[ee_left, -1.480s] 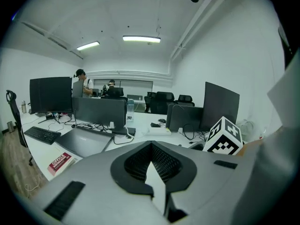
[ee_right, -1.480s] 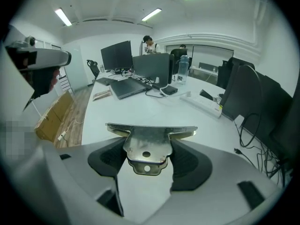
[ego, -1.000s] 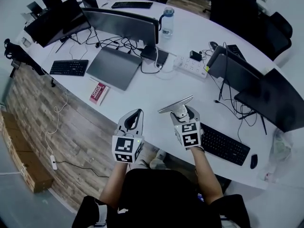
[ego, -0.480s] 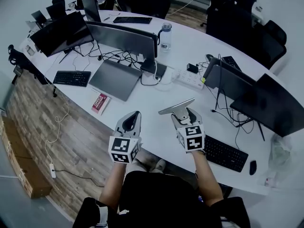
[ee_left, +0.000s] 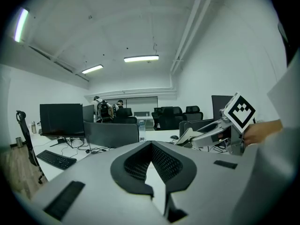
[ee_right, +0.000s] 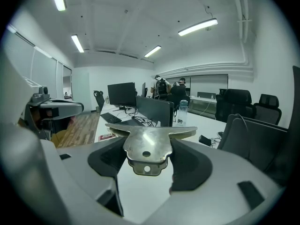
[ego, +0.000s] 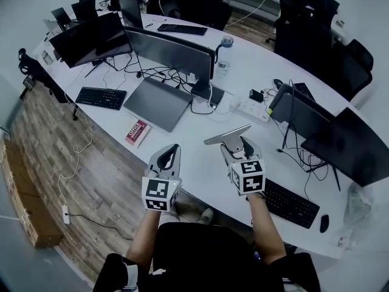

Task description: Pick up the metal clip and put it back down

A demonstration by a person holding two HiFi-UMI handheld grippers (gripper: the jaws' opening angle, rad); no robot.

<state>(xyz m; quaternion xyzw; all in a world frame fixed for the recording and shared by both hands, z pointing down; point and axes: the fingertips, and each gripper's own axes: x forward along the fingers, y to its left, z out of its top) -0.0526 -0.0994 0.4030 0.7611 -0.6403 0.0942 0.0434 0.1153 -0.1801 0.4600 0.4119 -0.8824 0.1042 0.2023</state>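
The metal clip [ee_right: 147,146] is a flat silvery piece with wide wings and two small holes. It sits between the jaws of my right gripper [ee_right: 147,161], which is shut on it and holds it in the air. In the head view the clip [ego: 227,135] sticks out ahead of the right gripper [ego: 234,146], above the white desk [ego: 200,163] near its front edge. My left gripper [ego: 169,157] hovers to the left at about the same height, shut with nothing in it; its jaws [ee_left: 151,165] meet at the tips. From the left gripper view the clip [ee_left: 190,136] shows at the right.
On the desk behind are a closed grey laptop [ego: 157,103], a black monitor [ego: 170,52], a water bottle [ego: 224,52], a power strip [ego: 253,108], a red-and-white box [ego: 138,132] and keyboards [ego: 289,201]. More monitors [ego: 348,147] stand to the right. Wood floor lies left.
Both grippers have kept their pose, the clip still held in the right one. The head camera has shifted, so the desk items sit slightly lower and further right in view.
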